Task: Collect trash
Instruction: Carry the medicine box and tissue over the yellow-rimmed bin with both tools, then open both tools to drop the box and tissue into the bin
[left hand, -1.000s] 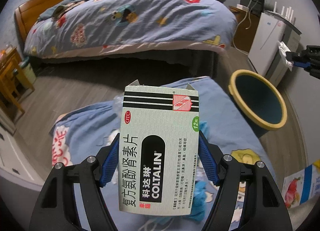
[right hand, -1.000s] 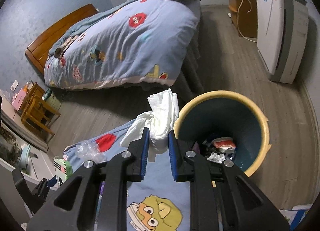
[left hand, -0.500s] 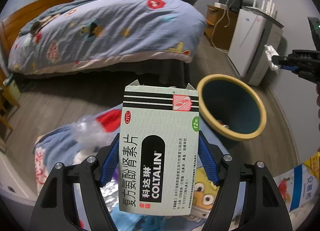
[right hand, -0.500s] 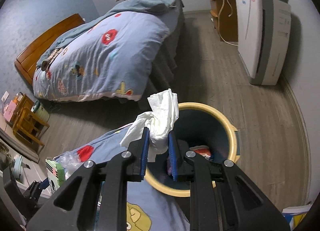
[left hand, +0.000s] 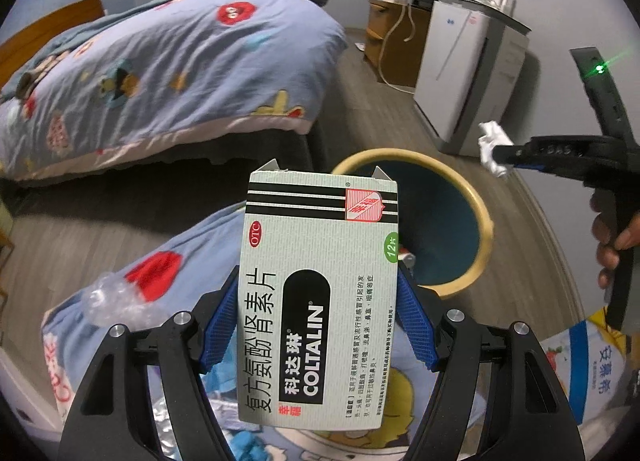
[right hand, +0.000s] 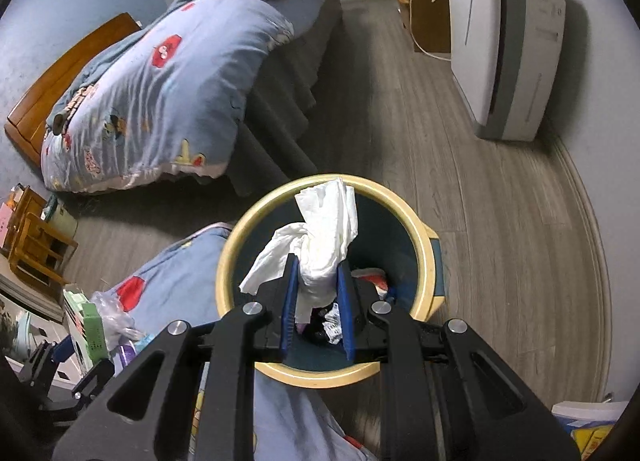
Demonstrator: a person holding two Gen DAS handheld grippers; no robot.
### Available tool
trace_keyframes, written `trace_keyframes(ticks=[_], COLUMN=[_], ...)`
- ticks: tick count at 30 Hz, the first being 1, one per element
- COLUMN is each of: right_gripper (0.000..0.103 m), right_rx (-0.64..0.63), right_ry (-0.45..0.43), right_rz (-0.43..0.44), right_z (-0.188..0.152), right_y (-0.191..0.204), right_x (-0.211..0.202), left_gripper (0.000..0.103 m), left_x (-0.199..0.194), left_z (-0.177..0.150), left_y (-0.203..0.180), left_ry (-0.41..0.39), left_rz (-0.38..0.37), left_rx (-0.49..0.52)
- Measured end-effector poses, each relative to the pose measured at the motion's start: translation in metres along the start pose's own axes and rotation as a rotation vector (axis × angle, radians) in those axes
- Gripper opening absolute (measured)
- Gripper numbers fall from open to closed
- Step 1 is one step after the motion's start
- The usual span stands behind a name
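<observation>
Right wrist: jaws clamp tissue (right hand: 324, 245) inside bin (right hand: 425, 257) rim; left jaws grip box (left hand: 320, 301).

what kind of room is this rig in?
A bedroom, most likely: a bed under a cartoon-print quilt, a wooden headboard, wood-look flooring, and a yellow-rimmed waste bin beside it.

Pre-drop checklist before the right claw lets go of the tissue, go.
1. Crumpled white tissue clamped in right claw: ok.
2. Right claw over the open mouth of the round yellow-rimmed dark-teal bin: ok.
3. Bin has room, only some trash at the bottom: ok.
4. Green-white cardboard medicine box held in left claw: ok.
5. Left claw over the bin: not ok, it is short of the rim.
6. Tissue will fall free of the pads: cannot tell.
</observation>
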State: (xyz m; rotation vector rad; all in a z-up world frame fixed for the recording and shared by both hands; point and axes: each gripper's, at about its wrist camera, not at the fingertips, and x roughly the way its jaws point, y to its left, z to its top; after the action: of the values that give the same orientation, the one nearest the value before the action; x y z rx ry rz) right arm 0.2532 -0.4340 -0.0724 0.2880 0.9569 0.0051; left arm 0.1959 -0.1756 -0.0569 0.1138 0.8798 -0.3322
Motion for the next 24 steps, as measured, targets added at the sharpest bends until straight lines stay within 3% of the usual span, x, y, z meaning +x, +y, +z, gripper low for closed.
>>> trace_keyframes(ticks=[7, 16, 20, 24], right_gripper=[0.018, 0.018, 0.018, 0.019], right_rx=[0.042, 0.210, 0.304, 0.287], right_ry=[0.044, 0.093, 0.105, 0.102], right_rz=[-0.004, 0.038, 0.114, 0.132], right_z=[-0.006, -0.014, -0.019, -0.017], right_y=[-0.018, -0.058, -0.066, -0.057], right_x=[0.016, 0.040, 0.050, 0.053], left_gripper=[0.072, 0.072, 0.073, 0.073], left_x=[0.020, 0.056, 0.075, 0.089], left_z=[0.010, 0.023, 0.033, 0.047], left_y=[-0.023, -0.054, -0.060, -0.063], left_ry=[0.028, 0.054, 0.054, 0.041], left_rz=[-0.034, -0.085, -0.099, -0.088], left_rx=[0.028, 0.101, 0.096, 0.090])
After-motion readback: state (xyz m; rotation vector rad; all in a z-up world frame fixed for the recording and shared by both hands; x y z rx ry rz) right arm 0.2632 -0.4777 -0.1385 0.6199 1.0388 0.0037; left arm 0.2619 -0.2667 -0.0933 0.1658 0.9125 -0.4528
